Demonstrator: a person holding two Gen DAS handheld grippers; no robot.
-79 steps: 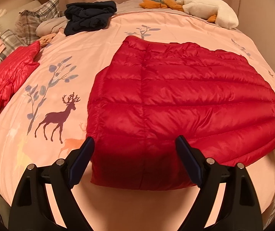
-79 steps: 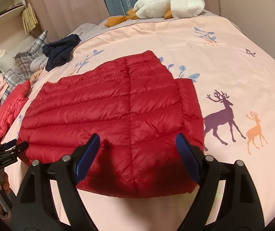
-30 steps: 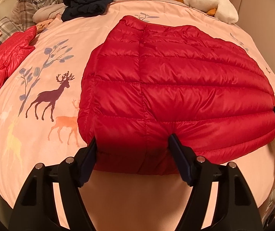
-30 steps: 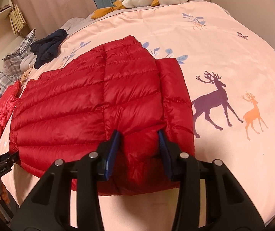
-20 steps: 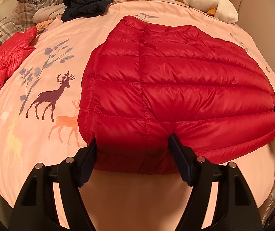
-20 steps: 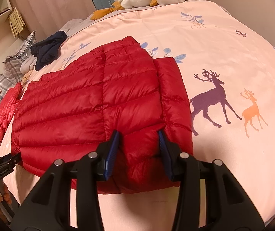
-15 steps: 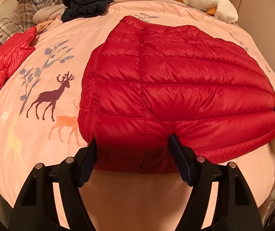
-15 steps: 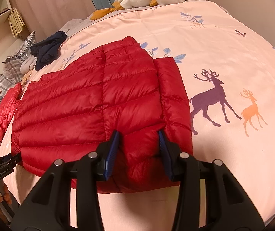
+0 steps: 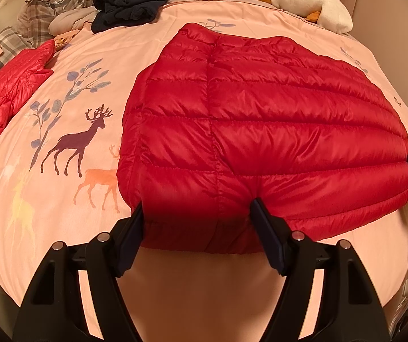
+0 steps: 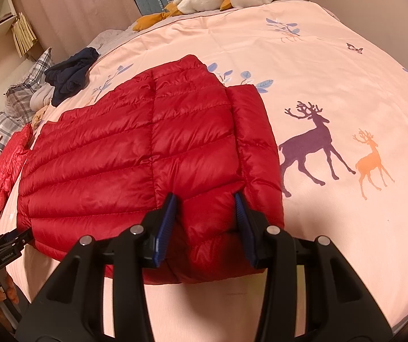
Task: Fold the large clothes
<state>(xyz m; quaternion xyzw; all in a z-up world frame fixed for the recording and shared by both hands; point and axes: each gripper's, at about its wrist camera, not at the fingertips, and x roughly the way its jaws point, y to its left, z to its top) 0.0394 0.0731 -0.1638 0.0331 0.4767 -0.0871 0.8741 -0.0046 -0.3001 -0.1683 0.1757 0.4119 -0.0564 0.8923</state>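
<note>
A red quilted down jacket (image 9: 261, 131) lies spread on the pink deer-print bedspread (image 9: 61, 114), sleeves folded in. My left gripper (image 9: 198, 222) straddles its near left hem with jaws wide apart, pressing into the fabric. In the right wrist view the jacket (image 10: 135, 154) fills the middle. My right gripper (image 10: 205, 213) is closed in on a bunched fold at the near right corner. The left gripper's tip (image 10: 7, 239) shows at the jacket's far left corner.
A second red jacket (image 9: 7, 85) lies at the left edge of the bed. A dark navy garment (image 9: 129, 2), plaid pillows (image 9: 50, 11) and a white plush toy (image 9: 309, 2) sit at the head. Bare bedspread lies to the right of the jacket (image 10: 346, 114).
Both grippers came down onto the jacket's near hem. The right gripper's jaws narrowed onto a fold of fabric. Over the last second almost nothing has moved.
</note>
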